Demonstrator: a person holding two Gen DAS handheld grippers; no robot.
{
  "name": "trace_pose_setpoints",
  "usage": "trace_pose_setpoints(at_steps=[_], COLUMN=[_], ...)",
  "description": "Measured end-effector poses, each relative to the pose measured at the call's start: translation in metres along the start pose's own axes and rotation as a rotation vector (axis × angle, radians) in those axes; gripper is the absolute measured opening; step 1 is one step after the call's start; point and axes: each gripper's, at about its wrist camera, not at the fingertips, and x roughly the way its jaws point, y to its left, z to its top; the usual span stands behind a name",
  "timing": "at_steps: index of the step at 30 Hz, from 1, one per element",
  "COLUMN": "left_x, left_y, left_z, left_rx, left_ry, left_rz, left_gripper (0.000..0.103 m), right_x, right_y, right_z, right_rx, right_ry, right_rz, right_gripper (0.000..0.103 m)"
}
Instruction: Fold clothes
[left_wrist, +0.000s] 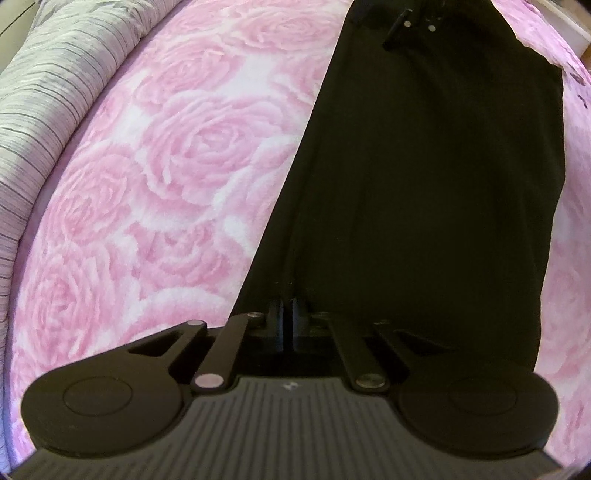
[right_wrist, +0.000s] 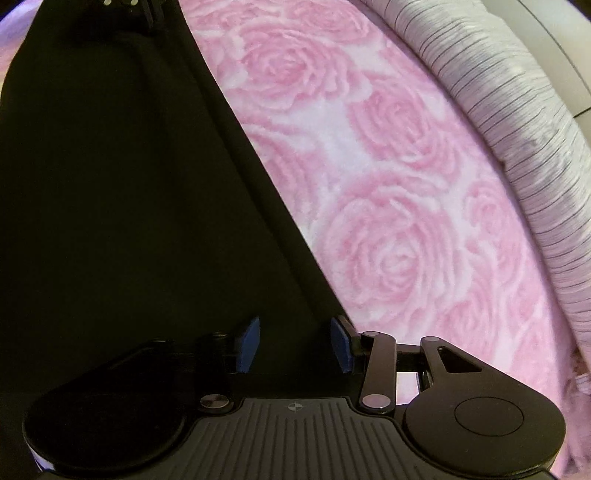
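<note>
A black garment (left_wrist: 424, 184) lies flat and long on a pink rose-print blanket (left_wrist: 166, 166). My left gripper (left_wrist: 288, 314) is shut, with its tips down at the near end of the cloth. The dark fabric hides whether any of it is pinched. At the far end of the garment, the right gripper's frame (left_wrist: 410, 26) shows. In the right wrist view the same garment (right_wrist: 129, 184) fills the left side. My right gripper (right_wrist: 297, 343) is open, its blue pads (right_wrist: 251, 341) apart. The cloth's right edge lies between them and neither pad presses on it.
A grey striped bolster or rolled duvet (left_wrist: 44, 92) runs along the blanket's left edge, and along the right edge in the right wrist view (right_wrist: 517, 129). Open blanket (right_wrist: 388, 184) lies between it and the garment. The left gripper's frame (right_wrist: 125, 5) sits at the top.
</note>
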Motion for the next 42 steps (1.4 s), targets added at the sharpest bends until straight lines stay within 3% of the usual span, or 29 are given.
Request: trace_pose_setpoints(at_steps=[1, 2, 7, 12, 15, 19, 23, 25, 26, 29, 32, 35, 38, 42], left_x=[-0.003, -0.006, -0.020, 0.000, -0.011, -0.043, -0.076, -0.076, -0.070, -0.063, -0.074, -0.087, -0.087, -0.076], left_y=[0.001, 0.003, 0.019, 0.015, 0.020, 0.029, 0.029, 0.026, 0.023, 0.018, 0.036, 0.054, 0.070, 0.091], left_z=[0.000, 0.000, 0.001, -0.002, -0.013, -0.052, -0.106, -0.135, -0.149, -0.182, -0.203, -0.221, -0.231, -0.235], left_rx=[-0.007, -0.019, -0.072, -0.095, -0.152, -0.201, -0.286, -0.336, -0.315, -0.250, -0.284, -0.308, -0.301, -0.329], left_ry=[-0.006, -0.018, -0.067, -0.041, -0.051, -0.005, 0.053, 0.111, 0.158, 0.236, 0.261, 0.243, 0.208, 0.164], left_rz=[0.006, 0.017, 0.058, 0.048, 0.068, 0.125, 0.153, 0.159, 0.177, 0.256, 0.334, 0.368, 0.364, 0.335], left_gripper=[0.000, 0.000, 0.001, 0.004, 0.010, 0.012, 0.012, 0.012, 0.012, 0.013, 0.013, 0.014, 0.035, 0.037], right_x=[0.000, 0.000, -0.015, 0.002, 0.001, -0.025, -0.053, -0.051, -0.047, -0.051, -0.067, -0.085, -0.096, -0.103], right_y=[-0.001, -0.002, -0.009, -0.014, -0.006, 0.011, 0.052, 0.078, 0.089, 0.113, 0.132, 0.151, 0.169, 0.190], right_z=[0.000, 0.000, 0.006, 0.008, 0.006, -0.003, -0.021, -0.032, -0.039, -0.053, -0.054, -0.051, -0.043, -0.026], right_rx=[0.012, 0.024, 0.024, 0.103, 0.127, 0.230, 0.390, 0.430, 0.456, 0.543, 0.569, 0.570, 0.584, 0.597], right_ry=[0.005, 0.011, -0.038, -0.048, -0.040, -0.025, -0.074, -0.038, -0.009, 0.024, 0.064, 0.071, 0.068, 0.058], right_rz=[0.009, 0.019, -0.043, -0.079, -0.136, -0.232, -0.140, -0.106, -0.091, -0.147, -0.195, -0.226, -0.259, -0.284], right_gripper=[0.020, 0.002, 0.000, 0.000, 0.005, 0.021, 0.029, 0.030, 0.030, 0.030, 0.030, 0.030, 0.031, 0.034])
